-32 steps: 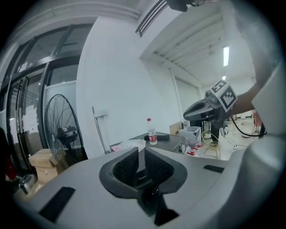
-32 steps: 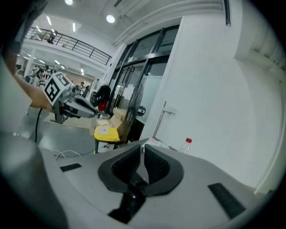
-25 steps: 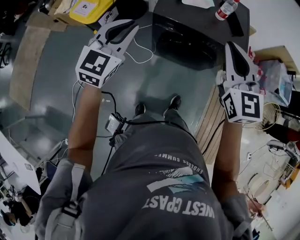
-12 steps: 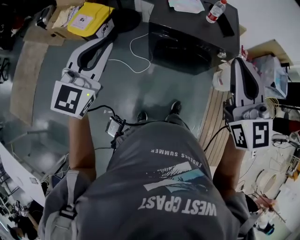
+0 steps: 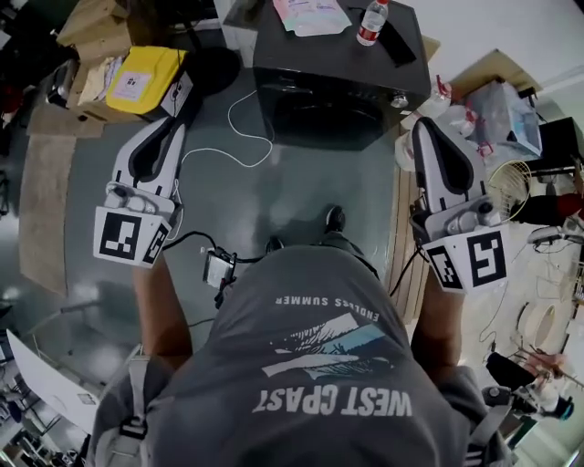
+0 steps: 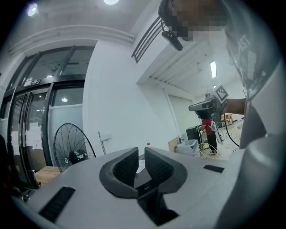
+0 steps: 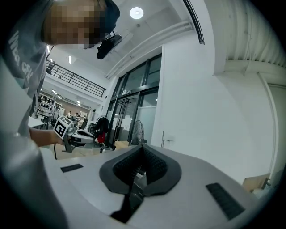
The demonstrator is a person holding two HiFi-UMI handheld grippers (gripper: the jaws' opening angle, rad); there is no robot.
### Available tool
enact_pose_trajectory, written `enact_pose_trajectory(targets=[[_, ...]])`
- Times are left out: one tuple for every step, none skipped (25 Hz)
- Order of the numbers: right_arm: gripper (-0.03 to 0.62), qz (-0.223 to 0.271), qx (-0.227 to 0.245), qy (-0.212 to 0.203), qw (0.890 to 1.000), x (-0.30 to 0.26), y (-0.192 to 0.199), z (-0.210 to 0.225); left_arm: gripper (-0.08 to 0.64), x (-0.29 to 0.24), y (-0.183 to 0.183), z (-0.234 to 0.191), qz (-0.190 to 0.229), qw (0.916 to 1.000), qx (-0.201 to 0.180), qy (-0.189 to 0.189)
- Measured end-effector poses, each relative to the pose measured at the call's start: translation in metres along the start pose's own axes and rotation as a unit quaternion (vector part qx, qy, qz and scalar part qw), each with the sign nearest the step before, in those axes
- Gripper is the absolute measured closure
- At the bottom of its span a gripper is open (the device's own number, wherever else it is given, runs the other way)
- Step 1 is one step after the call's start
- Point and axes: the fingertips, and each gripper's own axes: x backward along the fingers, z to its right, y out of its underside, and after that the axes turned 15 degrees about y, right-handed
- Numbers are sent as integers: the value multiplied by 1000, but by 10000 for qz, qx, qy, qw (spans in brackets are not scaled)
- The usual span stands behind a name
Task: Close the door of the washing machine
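A glossy grey floor [image 5: 292,196] fills the head view, and a thin white cable [image 5: 239,117] loops across it toward a black, box-shaped washing machine [image 5: 333,55] at the top centre. The machine stands well ahead of the person's shoes. Its dark front face [image 5: 327,117] is turned toward the person and nothing swings out from it, though the door's outline is lost in the darkness there. On the machine's top lie pale paper sheets [image 5: 310,13] and a clear plastic bottle with a red cap [image 5: 370,22].

The left hand-held gripper [image 5: 178,119] is held out to the left of the machine, well clear of it, near a flat yellow bag [image 5: 137,77] that rests on brown cardboard boxes [image 5: 91,20]. In the left gripper view its dark ribbed pads [image 6: 126,165] stand almost together — only a thin slit between them, with nothing in it. A black pedestal fan [image 6: 71,152] stands against a white wall beyond.

The right hand-held gripper [image 5: 425,128] is held to the right of the machine, also apart from it, beside pale wooden planks [image 5: 401,228]. In the right gripper view its pads [image 7: 154,167] are pressed together — empty.
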Motion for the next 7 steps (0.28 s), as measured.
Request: enact_pose_trajectory(targets=[[565,-10,4,32,10000,1,0,1,505,-1,-1,1,13,10000,-7,25],[565,-21,3,56,10000,3,0,3,505,-2,-1,2,18,10000,-7,45],[565,-32,-1,72,10000,5,1,4,505,-2,-2,4,19,10000,-4,62],[565,-44,-9,84,10000,6,2,4,505,-3,-1,5,18,10000,1,79],[565,-56,-19,96,9999,7,2,5,505,-3,-1,7,16,10000,8,97],[565,-67,-31,107,9999,7,4,5,505,-4,0,8,11,9999,16,115],[565,-79,-45,117,9999,8,5,6,505,-5,2,9,5,9999,25,133]])
